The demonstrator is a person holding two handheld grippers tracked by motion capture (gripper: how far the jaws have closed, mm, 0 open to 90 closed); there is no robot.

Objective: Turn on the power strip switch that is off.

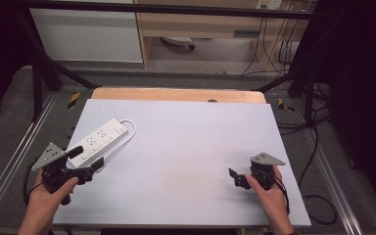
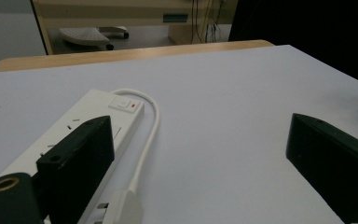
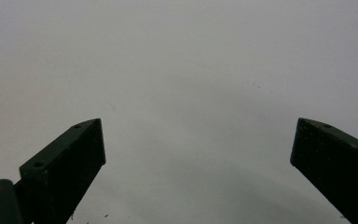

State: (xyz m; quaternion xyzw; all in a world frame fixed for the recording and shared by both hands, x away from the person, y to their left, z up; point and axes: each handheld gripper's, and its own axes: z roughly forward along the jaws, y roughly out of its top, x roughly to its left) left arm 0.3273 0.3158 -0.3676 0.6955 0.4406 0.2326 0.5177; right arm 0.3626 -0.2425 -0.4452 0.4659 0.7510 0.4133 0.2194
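White power strip (image 1: 101,138) lies on the table (image 1: 186,147) at its left side, long axis running diagonally from near-left to far-right, cable (image 2: 150,135) looping back to a plug (image 2: 123,207) at the near end. The left gripper (image 1: 84,161), fingers wide apart and empty, sits just beside that near end. The right gripper (image 1: 235,177), equally spread and empty, rests well apart, so the left is the nearer of the 2.

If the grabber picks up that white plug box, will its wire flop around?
Probably. The power strip looks like a rigid, flat plastic bar, so it should stay stiff and not roll. Its cord already curves in a loose loop, so it would likely dangle and drag. The smooth casing may slip between open jaws.
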